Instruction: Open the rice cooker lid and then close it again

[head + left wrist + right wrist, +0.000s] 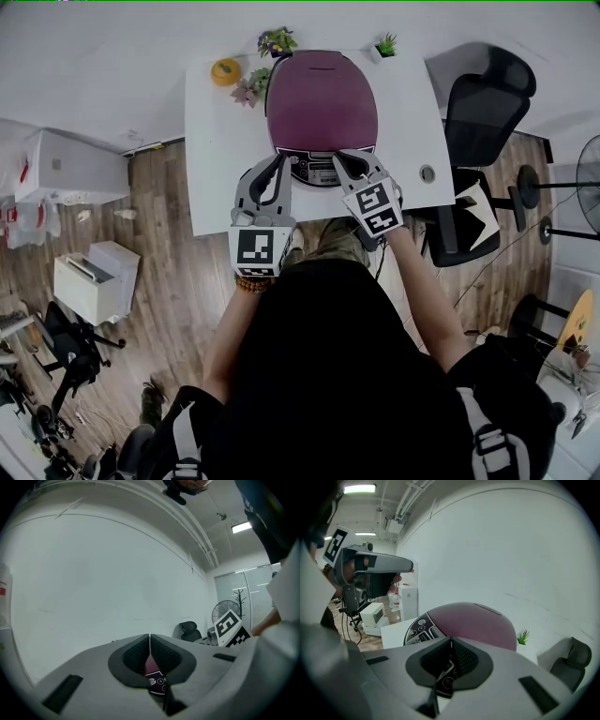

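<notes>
We stand at a white table set against the wall, with a black office chair at its right end. The rice cooker sits mid-table near the far edge, its purple lid down. We hold both tools just in front of it, side by side over the table's near edge. The left gripper is clenched with pad against pad, grasping nothing. The right gripper is likewise pressed shut and empty, tilted down toward the cooker's control panel. Behind the cooker stand a small green plant, a flower pot and a yellow object.
</notes>
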### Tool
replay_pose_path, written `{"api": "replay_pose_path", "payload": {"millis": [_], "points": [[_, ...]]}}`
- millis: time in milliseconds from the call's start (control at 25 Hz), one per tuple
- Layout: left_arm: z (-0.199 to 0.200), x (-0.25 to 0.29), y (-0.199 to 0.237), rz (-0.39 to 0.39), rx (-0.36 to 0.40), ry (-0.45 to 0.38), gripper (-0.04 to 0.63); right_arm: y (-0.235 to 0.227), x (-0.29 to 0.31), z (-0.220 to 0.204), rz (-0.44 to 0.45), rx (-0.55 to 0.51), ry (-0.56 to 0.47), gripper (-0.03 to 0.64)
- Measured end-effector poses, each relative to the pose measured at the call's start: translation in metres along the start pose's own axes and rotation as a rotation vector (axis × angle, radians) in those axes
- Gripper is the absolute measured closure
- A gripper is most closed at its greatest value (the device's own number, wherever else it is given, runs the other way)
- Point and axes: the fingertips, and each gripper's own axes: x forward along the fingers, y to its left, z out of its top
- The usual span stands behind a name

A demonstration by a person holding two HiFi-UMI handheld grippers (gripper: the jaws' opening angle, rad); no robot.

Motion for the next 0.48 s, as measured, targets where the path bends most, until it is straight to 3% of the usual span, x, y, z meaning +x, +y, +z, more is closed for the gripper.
{"api": "replay_pose_path", "payload": {"millis": [480], "points": [[-0.0057,0.0017,-0.0043,-0.013,0.004,0.012,0.565,0.0016,-0.0002,-0.0003,-0.01,-0.033,0.044,0.588]]}}
